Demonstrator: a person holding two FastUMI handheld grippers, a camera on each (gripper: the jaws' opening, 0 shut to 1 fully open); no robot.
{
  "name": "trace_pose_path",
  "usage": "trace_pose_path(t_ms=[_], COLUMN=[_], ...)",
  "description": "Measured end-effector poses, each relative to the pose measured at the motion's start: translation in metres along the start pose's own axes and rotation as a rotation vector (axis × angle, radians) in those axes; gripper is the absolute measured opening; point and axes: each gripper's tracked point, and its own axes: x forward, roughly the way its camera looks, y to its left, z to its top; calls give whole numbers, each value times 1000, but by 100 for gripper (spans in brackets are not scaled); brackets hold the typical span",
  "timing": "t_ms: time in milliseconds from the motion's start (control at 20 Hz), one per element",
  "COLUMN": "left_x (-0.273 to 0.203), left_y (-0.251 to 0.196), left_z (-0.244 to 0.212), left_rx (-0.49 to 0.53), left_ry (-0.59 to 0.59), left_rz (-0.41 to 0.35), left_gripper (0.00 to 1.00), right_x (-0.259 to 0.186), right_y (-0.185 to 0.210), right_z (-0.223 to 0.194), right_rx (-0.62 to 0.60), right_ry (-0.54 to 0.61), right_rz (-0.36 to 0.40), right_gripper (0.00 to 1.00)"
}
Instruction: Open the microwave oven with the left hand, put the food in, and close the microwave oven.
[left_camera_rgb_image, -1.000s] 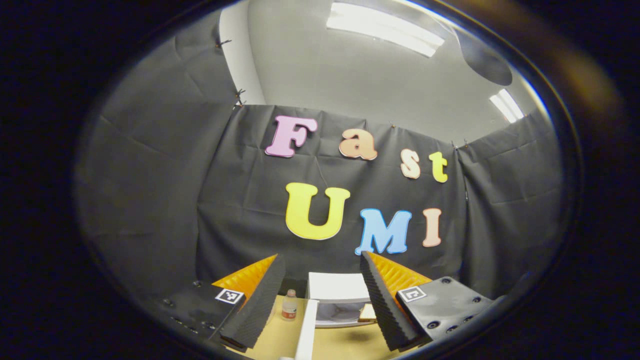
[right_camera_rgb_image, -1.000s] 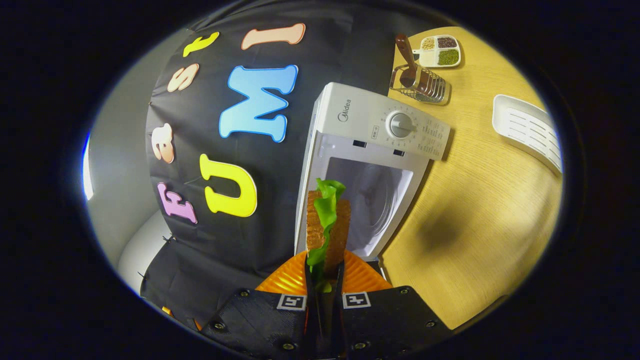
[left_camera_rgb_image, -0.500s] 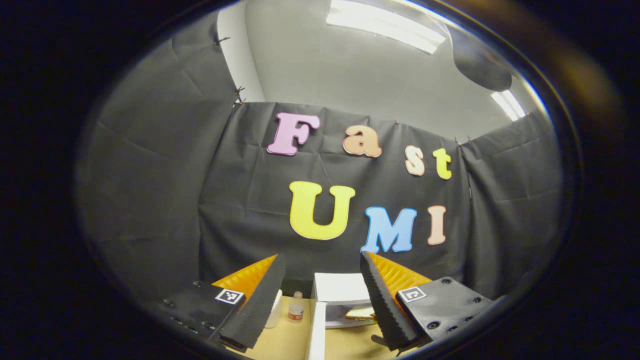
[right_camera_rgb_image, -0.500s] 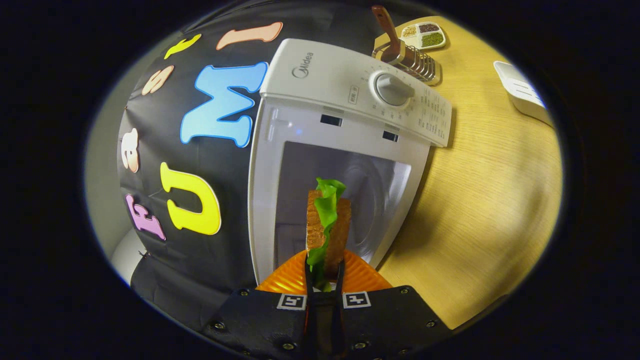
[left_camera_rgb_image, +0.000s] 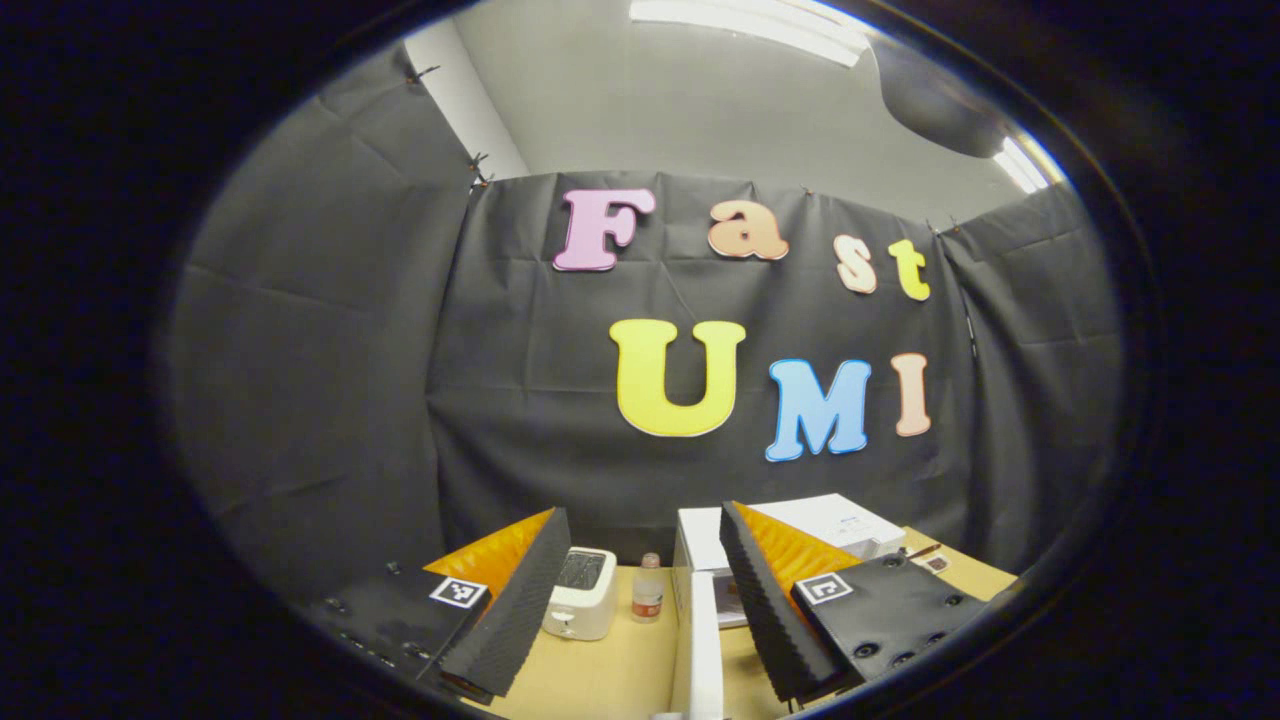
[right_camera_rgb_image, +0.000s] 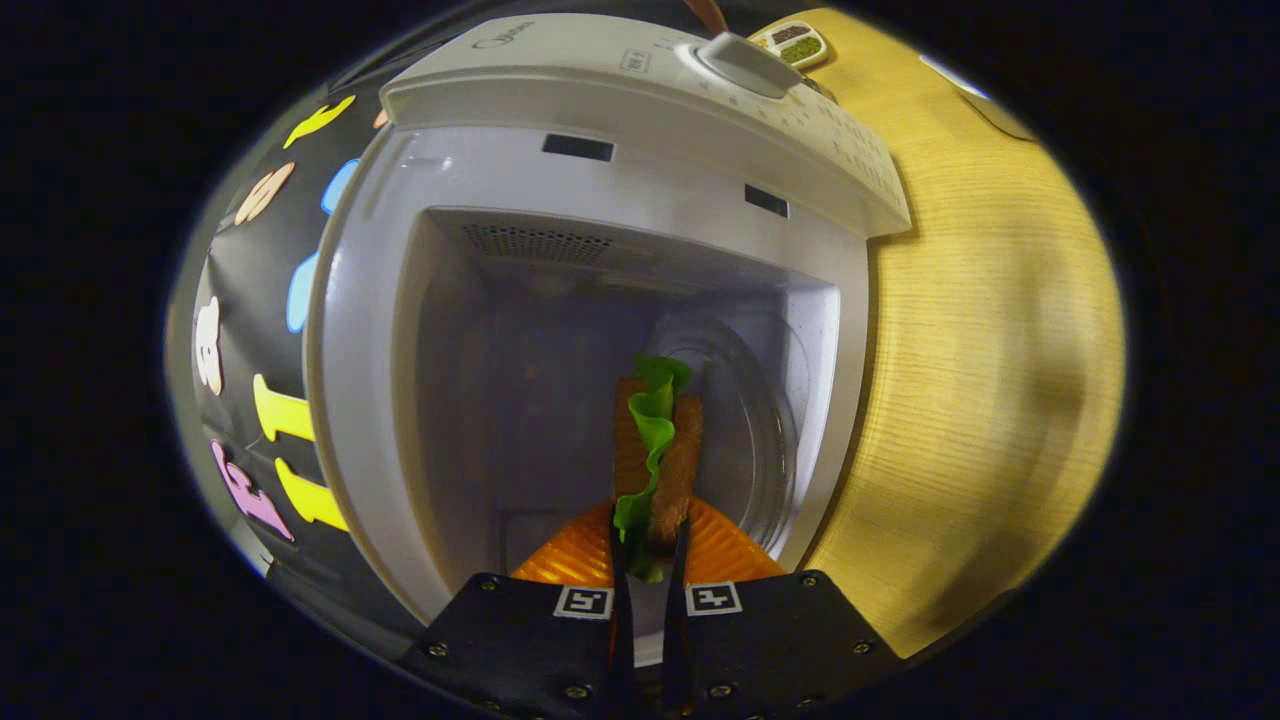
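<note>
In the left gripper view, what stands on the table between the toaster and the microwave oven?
A small bottle stands between the white toaster and the microwave oven, on the wooden table, seen in the left gripper view.

We see black cloth wall (left_camera_rgb_image: 330, 380) on three sides, creased, clipped at top edge. Grey ceiling (left_camera_rgb_image: 660, 100) above, long strip light (left_camera_rgb_image: 740, 18) at top, second light (left_camera_rgb_image: 1020, 165) at right. White pillar (left_camera_rgb_image: 462, 100) in left corner behind cloth. Light wood table (right_camera_rgb_image: 980, 330), grain visible, soft shadow at right. We note same table (left_camera_rgb_image: 610, 670) in left gripper view, pale yellow.
</note>
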Motion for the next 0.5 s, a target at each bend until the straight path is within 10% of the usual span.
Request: trace_pose_path(t_ms=[350, 500], left_x=[1, 4], left_y=[12, 8], left_z=[-6, -4], left_rx=[-6, -21], left_ry=[29, 19], left_rz=[28, 21], left_gripper=[96, 97], right_x=[34, 26], right_y=[10, 2], right_z=[-6, -3], right_rx=[7, 26], right_ry=[-18, -13], right_rz=[-6, -31], right_gripper=[12, 31])
